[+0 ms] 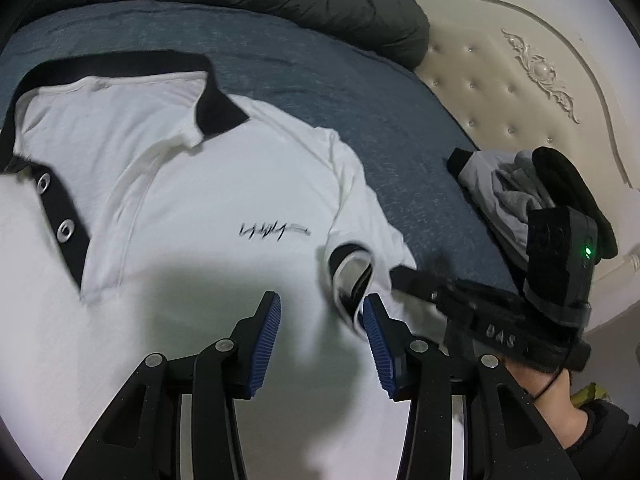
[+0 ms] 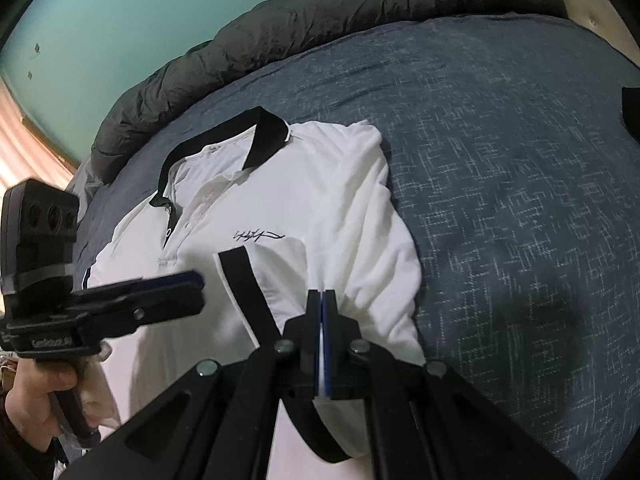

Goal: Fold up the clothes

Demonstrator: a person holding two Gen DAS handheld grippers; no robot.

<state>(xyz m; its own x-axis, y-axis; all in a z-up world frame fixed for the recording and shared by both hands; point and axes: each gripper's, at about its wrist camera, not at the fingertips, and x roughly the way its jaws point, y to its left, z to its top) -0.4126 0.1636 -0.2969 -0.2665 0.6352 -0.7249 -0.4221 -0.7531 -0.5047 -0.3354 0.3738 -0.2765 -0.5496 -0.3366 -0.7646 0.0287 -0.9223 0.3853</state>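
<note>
White polo shirt (image 2: 320, 208), face-up on blue bedspread (image 2: 500, 160), collar far, sleeve (image 2: 280, 280) folded inward. Right claw (image 2: 322, 300) clamped on sleeve-side fabric. Left claw (image 1: 320, 308) parted, nothing held, over the chest; sleeve cuff (image 1: 352, 276) just right of it.

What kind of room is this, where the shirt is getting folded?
Most likely a bedroom. The white shirt lies on a bed with a blue cover, a padded cream headboard stands at one end, and a dark rolled-up quilt lies along the far edge.
</note>
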